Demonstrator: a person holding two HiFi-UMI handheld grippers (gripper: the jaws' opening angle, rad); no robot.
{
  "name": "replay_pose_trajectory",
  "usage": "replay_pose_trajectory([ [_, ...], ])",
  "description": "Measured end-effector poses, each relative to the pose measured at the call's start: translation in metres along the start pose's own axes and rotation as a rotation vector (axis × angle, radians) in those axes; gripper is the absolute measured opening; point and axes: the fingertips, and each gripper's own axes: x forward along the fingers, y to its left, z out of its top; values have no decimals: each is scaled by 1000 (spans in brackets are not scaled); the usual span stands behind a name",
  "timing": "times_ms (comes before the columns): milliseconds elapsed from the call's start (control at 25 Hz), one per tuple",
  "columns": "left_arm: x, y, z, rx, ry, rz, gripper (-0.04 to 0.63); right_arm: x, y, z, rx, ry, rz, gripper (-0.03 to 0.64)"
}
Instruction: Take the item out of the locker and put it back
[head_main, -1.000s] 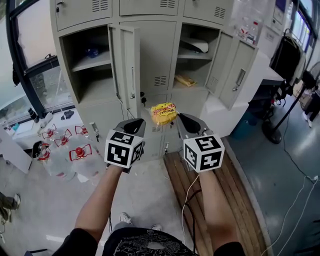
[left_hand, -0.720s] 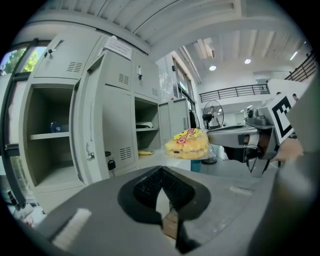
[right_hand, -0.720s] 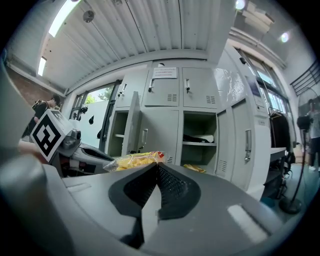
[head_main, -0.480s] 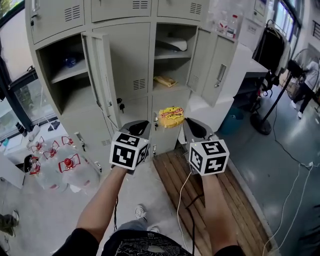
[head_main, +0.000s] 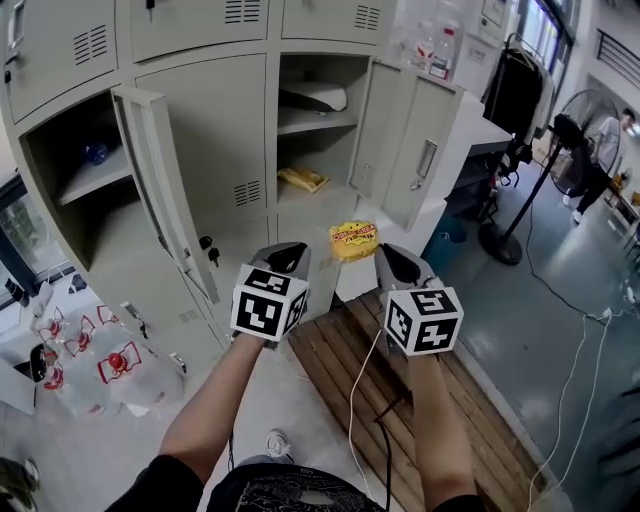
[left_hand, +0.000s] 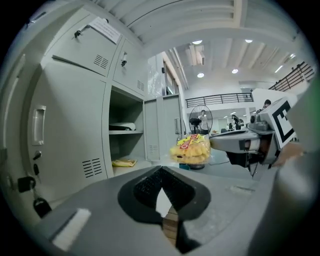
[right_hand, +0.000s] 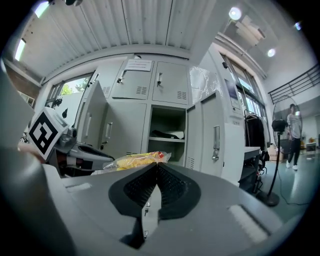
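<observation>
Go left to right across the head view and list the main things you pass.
Clear plastic bottles with red labels → open grey metal locker door → left gripper → yellow snack bag → right gripper → black standing fan.

A small blue thing (head_main: 95, 152) on a locker shelf (head_main: 112, 172) is too small to name, perhaps a bottle. The yellow snack bag (right_hand: 135, 160) sits half hidden behind the right tongs (right_hand: 156, 164).

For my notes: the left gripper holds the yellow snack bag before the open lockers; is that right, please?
Not quite: it is the right gripper that holds the yellow snack bag before the open lockers, as the right gripper view shows.
</observation>
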Motion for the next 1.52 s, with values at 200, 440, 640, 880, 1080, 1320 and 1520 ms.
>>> replay_pose_trajectory([
  [200, 28, 21, 7, -4, -1, -28, 0, 30, -13, 1, 13, 17, -37, 29],
  [440, 45, 47, 8, -13, -5, -39, 0, 63, -14, -1, 33, 35, -58, 29],
  [640, 52, 61, 4, -24, 2, -37, 0, 91, -11, -6, 54, 49, -51, 29],
  [880, 64, 77, 4, -18, 11, -6, 0, 131, -14, -9, 65, 53, -15, 29],
  [1080, 84, 92, 4, -25, 24, 57, 0, 173, -28, -15, 73, 57, 32, 29],
  [1320, 110, 118, 7, -50, 39, 162, 0, 233, -47, -19, 101, 57, 110, 29],
  [1520, 124, 133, 6, -57, 60, 239, 0, 278, -57, -24, 120, 58, 153, 29],
])
